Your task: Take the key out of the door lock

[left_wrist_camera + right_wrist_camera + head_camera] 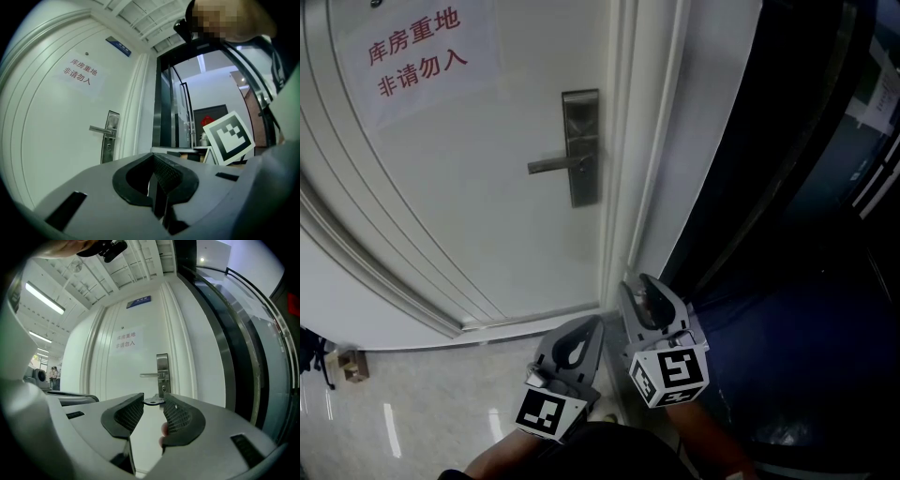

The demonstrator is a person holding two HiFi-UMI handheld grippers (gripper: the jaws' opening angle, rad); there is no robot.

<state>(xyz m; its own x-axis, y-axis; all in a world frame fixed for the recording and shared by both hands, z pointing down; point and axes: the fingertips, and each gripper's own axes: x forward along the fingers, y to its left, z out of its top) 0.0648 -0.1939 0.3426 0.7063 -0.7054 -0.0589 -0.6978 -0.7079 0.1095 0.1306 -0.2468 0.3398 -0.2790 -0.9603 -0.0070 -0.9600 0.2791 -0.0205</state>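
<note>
The white door (469,216) is closed, with a metal lock plate (580,145) and lever handle (555,165) at its right edge. Both grippers are held well back from the door and point at it. My right gripper (153,400) has its tips closed on a flat silver key (153,401), which is out of the lock and lies level between the pads. The lock plate (162,373) shows just above it, farther away. My left gripper (153,159) is shut with nothing in it; the lock plate (110,136) lies off to its left. In the head view, the left gripper (595,321) and right gripper (639,284) sit side by side.
A paper sign with red characters (417,54) is stuck on the door. A dark glass partition (787,187) runs along the right of the door frame. A small brown thing (352,364) sits on the shiny floor at the left. People stand far off (51,376).
</note>
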